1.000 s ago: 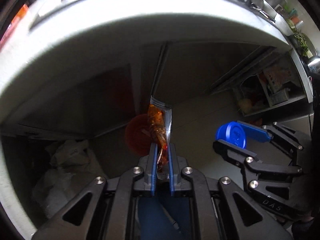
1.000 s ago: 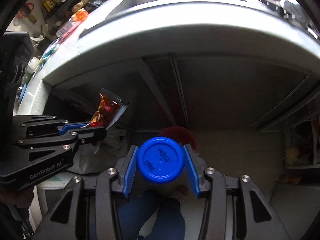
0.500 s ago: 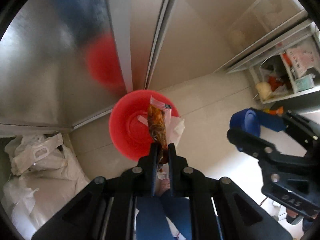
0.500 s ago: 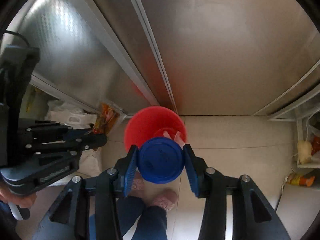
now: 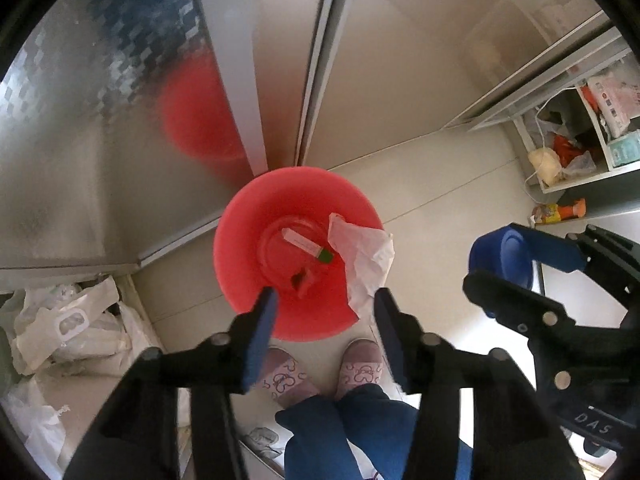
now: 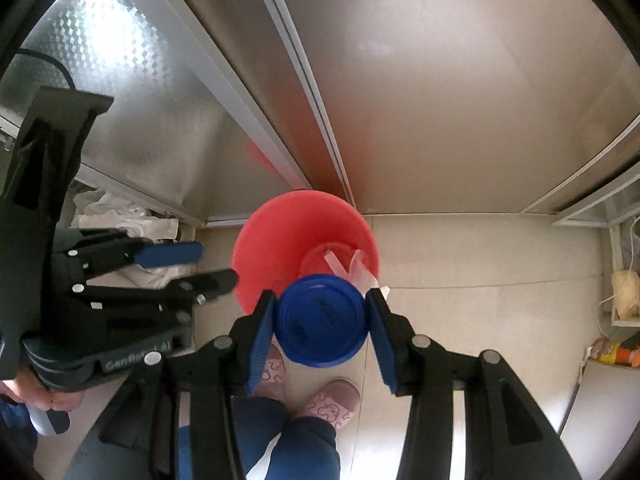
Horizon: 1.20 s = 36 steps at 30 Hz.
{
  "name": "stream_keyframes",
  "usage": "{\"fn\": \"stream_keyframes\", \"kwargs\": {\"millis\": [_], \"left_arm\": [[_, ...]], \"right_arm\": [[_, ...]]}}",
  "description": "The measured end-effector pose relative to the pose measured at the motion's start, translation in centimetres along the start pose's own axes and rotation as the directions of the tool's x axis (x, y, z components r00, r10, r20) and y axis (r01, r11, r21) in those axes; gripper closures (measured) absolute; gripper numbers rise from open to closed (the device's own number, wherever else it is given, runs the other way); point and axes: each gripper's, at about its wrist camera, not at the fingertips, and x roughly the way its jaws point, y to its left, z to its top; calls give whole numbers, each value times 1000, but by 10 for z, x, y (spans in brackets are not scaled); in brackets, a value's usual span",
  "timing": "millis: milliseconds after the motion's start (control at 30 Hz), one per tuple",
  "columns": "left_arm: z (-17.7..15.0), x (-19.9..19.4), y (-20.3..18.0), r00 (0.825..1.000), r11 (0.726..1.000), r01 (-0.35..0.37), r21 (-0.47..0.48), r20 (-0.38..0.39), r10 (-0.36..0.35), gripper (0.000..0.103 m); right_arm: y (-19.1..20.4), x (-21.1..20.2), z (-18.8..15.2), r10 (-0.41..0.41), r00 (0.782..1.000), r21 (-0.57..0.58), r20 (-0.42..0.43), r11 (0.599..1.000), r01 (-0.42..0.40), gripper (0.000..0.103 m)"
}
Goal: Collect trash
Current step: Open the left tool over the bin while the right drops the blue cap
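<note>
So there's a round red plastic bin [image 5: 256, 280] sitting on a pale tiled floor [image 5: 432, 208], tucked right up against the brushed-metal cabinet doors [image 5: 384, 64], smooth glossy walls flaring out to a wide rim. Down at the bottom lies a slim pale packet with a green end [image 5: 306, 245] and a small dark scrap near it, too small to say what it is, while a crumpled white wrapper [image 5: 366, 254] drapes over the rim on the side nearest the right gripper. The left gripper [image 5: 324, 304] hangs pointing almost straight down over the near edge of the bin, its blue pads spreading apart with nothing between them, just open bin showing through the gap. The right gripper [image 6: 320, 314] is clamped on a round blue plastic lid [image 6: 320, 314], flat matte disc with a raised lip, pads pressing its two edges; the lid hovers over the near rim of the bin, not inside it. Room's tight: cabinet doors behind, a heap of white plastic bags [image 5: 68, 328] off to the left in an open cabinet, a shelf of clutter [image 5: 576, 136] on the right, and the person's pink slippers [image 6: 334, 400] just in front of the bin.
</note>
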Motion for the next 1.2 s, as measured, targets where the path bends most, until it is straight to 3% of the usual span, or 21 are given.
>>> {"fn": "stream_keyframes", "kwargs": {"millis": [33,67,233,367,467,533,600,700,900,1033,1100,1167,1200], "left_arm": [[0,-2,0,1000,1000,-1,-1,7,1,43],[0,-3,1,1000,1000,-8,-7,14,8,42],[0,-9,7,998,998,-67,-12,6,67,42],[-6,-22,18,998,997,-57,-52,16,58,41],[-11,-35,23,995,996,-89,-28,49,91,30],[-12,-39,27,992,994,-110,-19,59,111,16],[-12,-40,32,991,992,-122,-22,54,123,13],[-14,-37,44,986,987,-157,-38,49,158,0],[-15,-29,65,990,989,-131,-66,40,134,0],[-15,-18,69,986,985,-162,-59,20,163,0],[-16,-15,71,987,985,-158,-66,15,159,0],[-17,-14,70,988,986,-155,-67,11,156,0],[-18,-13,70,987,986,-157,-64,9,158,0]], "right_arm": [[0,0,0,2,1000,5,-2,1000,-2,60],[2,0,-1,3,1000,9,-4,1000,-3,60],[-1,-5,-1,6,1000,11,-1,1000,-6,60],[2,-17,-2,4,1000,21,-2,1000,-4,60],[6,-24,-1,11,1000,28,-4,1000,-11,60],[10,-24,0,11,1000,24,-7,1000,-11,60],[13,-25,0,13,1000,20,-11,1000,-13,60],[15,-16,4,20,999,24,-28,1000,-20,60],[14,12,6,-7,998,17,-54,1000,8,60],[14,29,8,-109,991,4,-82,994,109,60],[15,36,8,-152,984,-27,-92,988,151,56],[10,36,7,-108,989,-2,-99,994,108,37],[9,36,7,-107,990,7,-96,994,108,35]]}}
